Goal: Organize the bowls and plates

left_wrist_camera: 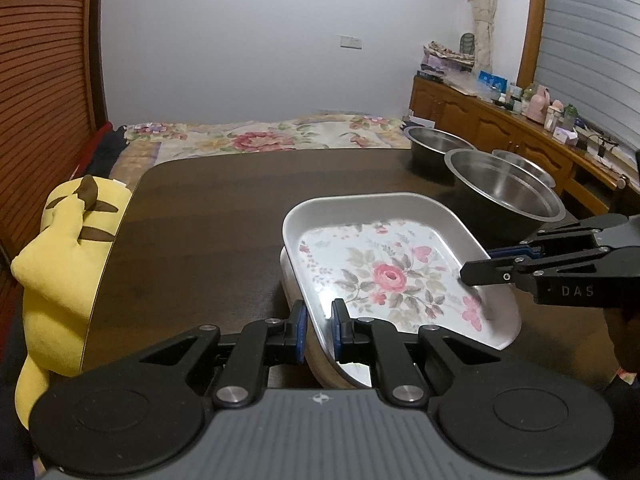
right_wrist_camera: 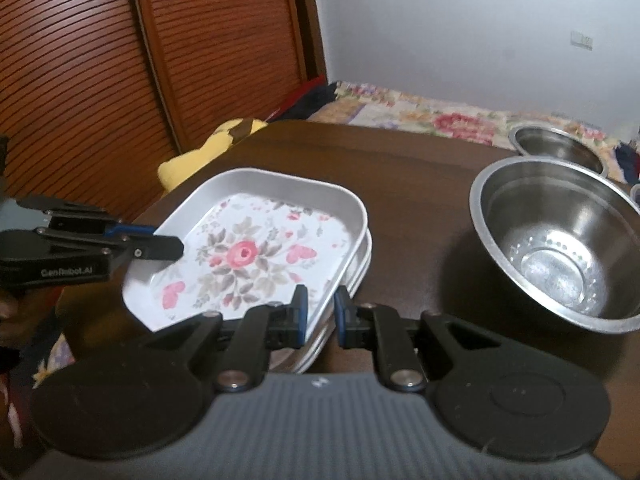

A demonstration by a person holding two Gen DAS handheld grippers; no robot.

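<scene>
Two hand-held grippers work on one floral plate, which sits on top of a stack of like plates at the near part of the dark surface.

Left hand-held gripper: in its own view the blue-padded fingers stand a narrow gap apart with the plate's near rim between them. Whether the pads press the rim cannot be told. In the right wrist view this gripper enters from the left, held roughly level, its tip over the plate's left rim.

Plate: rounded square, white raised rim, pink rose with grey-green leaves and pink butterflies at the centre. It lies tilted and skewed on the lower plates, whose edges show beneath it on the far-left side in the left view and at the right side in the right view.

Right hand-held gripper: fingers likewise a narrow gap apart, straddling the corner rim of the plate stack; contact cannot be confirmed. In the left wrist view it reaches in from the right, roughly level, its tip at the plate's right rim.

Right of the plates stand three steel bowls: a large one near the stack, another behind it, and a third partly hidden behind the large one.

A yellow plush toy leans at the surface's left edge. A floral bed lies beyond.
</scene>
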